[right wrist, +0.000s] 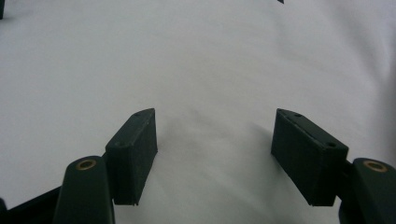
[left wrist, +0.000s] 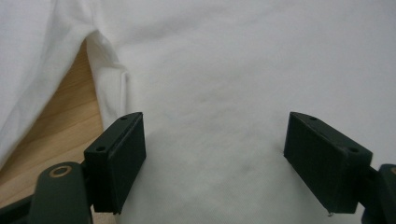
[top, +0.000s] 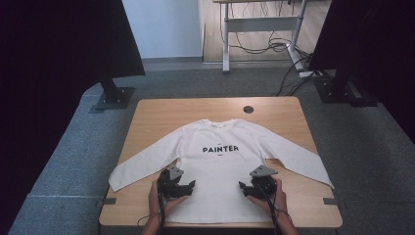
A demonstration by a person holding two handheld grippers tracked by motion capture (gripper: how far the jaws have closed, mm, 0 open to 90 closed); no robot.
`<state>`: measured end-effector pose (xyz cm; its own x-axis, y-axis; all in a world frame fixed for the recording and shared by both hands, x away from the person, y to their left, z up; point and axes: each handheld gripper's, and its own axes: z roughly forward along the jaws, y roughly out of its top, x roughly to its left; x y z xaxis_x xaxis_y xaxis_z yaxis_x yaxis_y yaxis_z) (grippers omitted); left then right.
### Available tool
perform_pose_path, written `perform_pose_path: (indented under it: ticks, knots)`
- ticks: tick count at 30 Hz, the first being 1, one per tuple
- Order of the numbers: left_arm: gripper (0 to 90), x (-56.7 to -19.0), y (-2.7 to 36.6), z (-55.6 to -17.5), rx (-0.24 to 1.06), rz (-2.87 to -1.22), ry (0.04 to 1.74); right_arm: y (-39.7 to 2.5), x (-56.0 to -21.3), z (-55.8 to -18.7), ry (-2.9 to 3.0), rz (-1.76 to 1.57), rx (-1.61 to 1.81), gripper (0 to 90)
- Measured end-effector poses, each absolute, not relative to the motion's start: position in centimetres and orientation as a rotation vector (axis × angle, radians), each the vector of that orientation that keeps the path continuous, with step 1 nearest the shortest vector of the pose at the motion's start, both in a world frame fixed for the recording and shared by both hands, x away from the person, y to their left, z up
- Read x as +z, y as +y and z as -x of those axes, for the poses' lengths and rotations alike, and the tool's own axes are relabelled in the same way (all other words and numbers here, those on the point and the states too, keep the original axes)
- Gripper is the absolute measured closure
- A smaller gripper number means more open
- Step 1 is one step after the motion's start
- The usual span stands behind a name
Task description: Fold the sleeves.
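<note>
High view: "PAINTER" on white shirt (top: 220, 166)

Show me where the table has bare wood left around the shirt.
Bare table runs along the far edge beyond the white shirt collar, around the round hole. Smaller patches lie below each sleeve at the near corners. The middle is covered, with left gripper and right gripper over the hem.

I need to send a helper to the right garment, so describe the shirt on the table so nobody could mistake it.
On the light wooden table, it is the white long-sleeved shirt lying flat, front up, sleeves spread to both sides. The left gripper and right gripper sit open over its lower half. The black word PAINTER across the chest sets it apart.
</note>
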<state>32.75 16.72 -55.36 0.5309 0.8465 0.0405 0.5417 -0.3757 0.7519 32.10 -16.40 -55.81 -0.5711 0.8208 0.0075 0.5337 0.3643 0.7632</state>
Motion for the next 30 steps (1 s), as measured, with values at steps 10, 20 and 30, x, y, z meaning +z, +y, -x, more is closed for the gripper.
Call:
perform_pose_path:
  ticks: [10,20,30]
  knots:
    - [20.0,-55.39,16.97,-32.35,0.541,-2.068,1.128,-16.4,-55.81,-32.09,2.252,-1.186,1.048,30.0]
    - [19.9,-55.38,16.94,-32.45,0.539,-2.071,1.125,-16.77,-55.79,-32.19,2.265,-1.181,1.059,29.5]
    - [19.9,-55.39,16.81,-32.41,0.541,-2.069,1.128,-16.95,-55.8,-32.1,2.256,-1.188,1.047,29.2]
